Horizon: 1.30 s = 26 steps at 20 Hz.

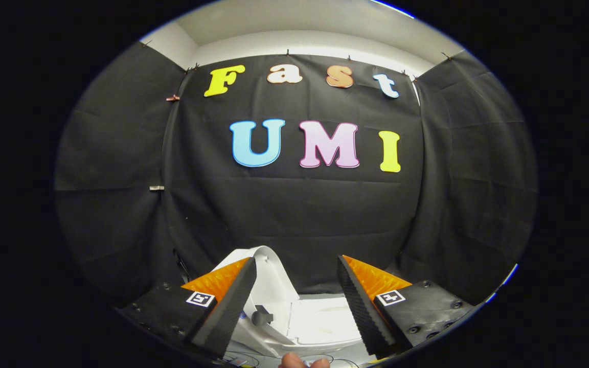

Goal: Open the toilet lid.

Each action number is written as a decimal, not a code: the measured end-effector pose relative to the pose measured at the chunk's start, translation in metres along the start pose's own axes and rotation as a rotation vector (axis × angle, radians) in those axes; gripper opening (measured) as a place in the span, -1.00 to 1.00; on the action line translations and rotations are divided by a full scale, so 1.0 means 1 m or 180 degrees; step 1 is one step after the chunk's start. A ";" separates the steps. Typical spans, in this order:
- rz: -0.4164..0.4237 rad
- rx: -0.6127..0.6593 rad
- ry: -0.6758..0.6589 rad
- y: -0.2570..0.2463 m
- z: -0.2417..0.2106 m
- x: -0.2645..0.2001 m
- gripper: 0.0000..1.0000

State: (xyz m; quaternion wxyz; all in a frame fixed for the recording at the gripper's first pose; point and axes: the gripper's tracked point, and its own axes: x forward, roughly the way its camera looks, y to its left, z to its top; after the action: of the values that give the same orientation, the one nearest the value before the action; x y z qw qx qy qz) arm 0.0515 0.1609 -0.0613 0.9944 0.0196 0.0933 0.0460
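Standing raised on edge, the white toilet lid (269,276) is seen just ahead of the fingers, leaning toward 11 o'clock beside the left finger. The pale toilet body (320,322) is seen below it, between the 2 fingers. The gripper (294,306) is held with its fingers spread wide apart, nothing clamped between them. A small dark knob (259,317) is seen near the left finger. Fingertips of a person's hand (302,362) are seen at 6 o'clock. Black cloth (294,214) is hung beyond.

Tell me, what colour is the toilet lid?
White. The toilet lid shows in the gripper view, raised, just beyond the open gripper.
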 end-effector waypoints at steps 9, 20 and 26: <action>-0.0114 0.0005 -0.0275 -0.057 0.039 -0.051 0.98; -0.0226 0.0164 -0.0328 -0.098 0.046 -0.072 1.00; -0.0204 0.0118 -0.0299 -0.095 0.044 -0.070 1.00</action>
State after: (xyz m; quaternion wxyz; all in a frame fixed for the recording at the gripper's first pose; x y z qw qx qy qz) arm 0.0001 0.0580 -0.0098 0.9981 0.0372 0.0480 0.0115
